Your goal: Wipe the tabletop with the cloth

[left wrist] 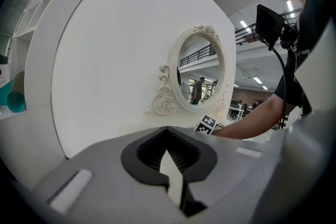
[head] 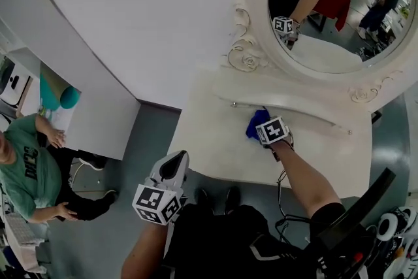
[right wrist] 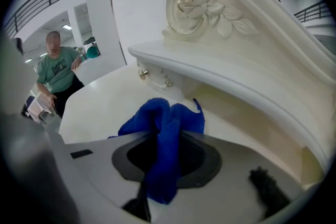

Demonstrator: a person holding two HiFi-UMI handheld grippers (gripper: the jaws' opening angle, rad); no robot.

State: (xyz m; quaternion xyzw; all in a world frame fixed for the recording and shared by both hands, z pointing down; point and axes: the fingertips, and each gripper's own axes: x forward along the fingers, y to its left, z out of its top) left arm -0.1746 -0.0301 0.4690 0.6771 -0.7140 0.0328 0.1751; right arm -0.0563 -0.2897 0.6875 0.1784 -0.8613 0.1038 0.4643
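While the right gripper (head: 275,133) reaches out on a straight arm over the glossy cream tabletop (head: 215,140), its jaws are clenched on the soft blue cloth (head: 256,122). The cloth bunches in plush folds on the surface, just in front of the low raised shelf (head: 287,108) at the back. Above that, the oval mirror (head: 339,3) sits in a carved frame, with a moulded rose (right wrist: 194,5) at its foot. The left gripper (head: 171,170) is down by the table's near-left corner, pointed towards the mirror, jaws drawn together on nothing
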